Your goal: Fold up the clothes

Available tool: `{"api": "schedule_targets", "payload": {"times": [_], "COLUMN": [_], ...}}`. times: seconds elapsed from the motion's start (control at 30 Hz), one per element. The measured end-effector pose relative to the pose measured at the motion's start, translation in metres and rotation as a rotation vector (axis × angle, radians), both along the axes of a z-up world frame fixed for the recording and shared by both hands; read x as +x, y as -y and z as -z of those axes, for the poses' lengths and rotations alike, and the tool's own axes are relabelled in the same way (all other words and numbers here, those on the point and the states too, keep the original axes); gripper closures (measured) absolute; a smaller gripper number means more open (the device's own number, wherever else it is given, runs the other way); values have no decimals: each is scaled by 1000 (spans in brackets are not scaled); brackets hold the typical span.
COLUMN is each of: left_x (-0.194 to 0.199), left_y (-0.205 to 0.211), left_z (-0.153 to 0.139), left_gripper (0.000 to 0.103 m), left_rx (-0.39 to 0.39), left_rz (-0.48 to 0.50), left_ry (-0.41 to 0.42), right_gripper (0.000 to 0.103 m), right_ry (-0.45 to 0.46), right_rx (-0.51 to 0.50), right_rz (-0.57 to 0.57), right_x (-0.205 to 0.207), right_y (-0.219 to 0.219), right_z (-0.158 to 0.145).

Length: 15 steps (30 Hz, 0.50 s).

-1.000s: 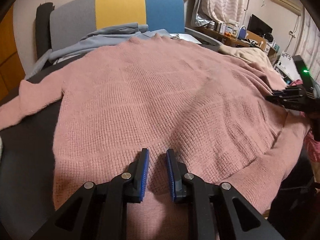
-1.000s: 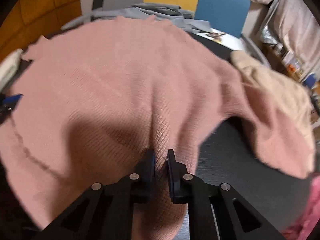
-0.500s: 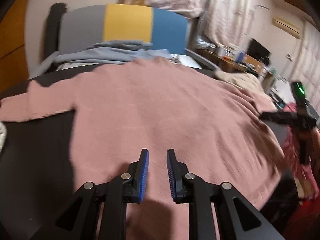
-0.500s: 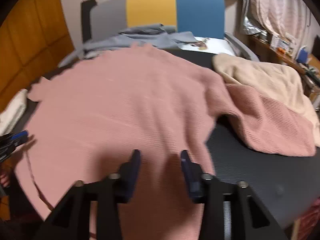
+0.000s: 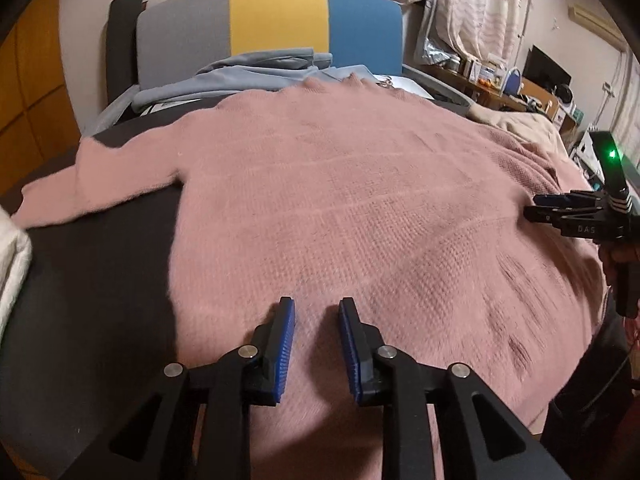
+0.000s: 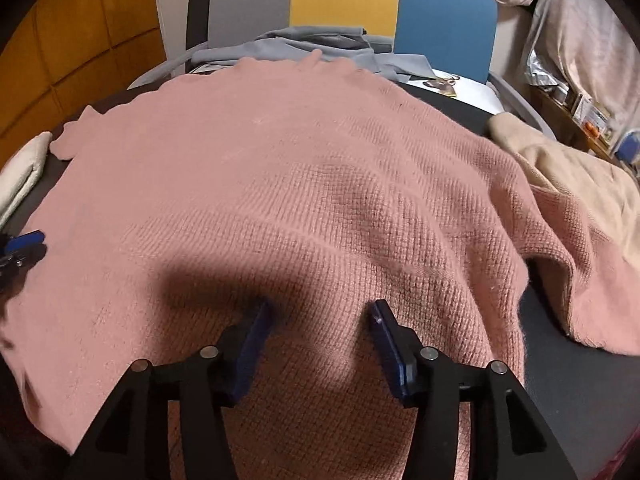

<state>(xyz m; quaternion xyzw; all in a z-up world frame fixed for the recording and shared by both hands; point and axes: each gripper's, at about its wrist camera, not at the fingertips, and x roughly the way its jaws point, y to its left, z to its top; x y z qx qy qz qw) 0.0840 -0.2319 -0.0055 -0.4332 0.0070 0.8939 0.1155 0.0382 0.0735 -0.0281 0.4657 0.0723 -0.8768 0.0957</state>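
A pink knit sweater point(image 5: 340, 200) point(image 6: 300, 180) lies spread flat on the dark table, collar toward the chair. Its left sleeve point(image 5: 100, 184) stretches out to the left, and its right sleeve point(image 6: 580, 248) trails over a beige garment. My left gripper point(image 5: 316, 308) hovers over the sweater's near hem, its jaws opening, with only a narrow gap and nothing pinched between the blue pads. My right gripper point(image 6: 322, 308) is over the hem's right part, its jaws opening wide, and the knit lies below them ungripped. Each gripper also shows at the edge of the other's view: right gripper point(image 5: 534, 207), left gripper point(image 6: 28, 240).
A grey-blue garment point(image 5: 260, 72) is heaped behind the collar, in front of a chair back point(image 5: 276, 20) striped grey, yellow and blue. A beige garment point(image 6: 580, 176) lies right, a white cloth point(image 5: 12, 256) left. Bare dark table point(image 5: 100, 280) shows on the left. A cluttered desk point(image 5: 520, 84) stands far right.
My right gripper let go of the sweater's hem fold, opened wide and drew back a little. My left gripper's gap widened slightly. The sweater now lies flatter.
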Motion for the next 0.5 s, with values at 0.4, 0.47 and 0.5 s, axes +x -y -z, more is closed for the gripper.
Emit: {"api": "schedule_targets", "payload": {"times": [0.4,0.47,0.5], "left_x": [25,25,25], "left_y": [8,9,9], "left_z": [4,-1,-4], "left_gripper": [80,80,80], "left_rx": [7,15,19], "left_rz": [-18,0,8], "left_ry": [-63,-63,-63], "right_gripper": [51,52,52], "right_ry": [89,58,63], "right_rx": [-129,-20,-7], "right_rz": [-183,-249,-262], "right_x": [36,48,50], "right_y": [38,51,53], "right_z": [-9,-7,-8]}}
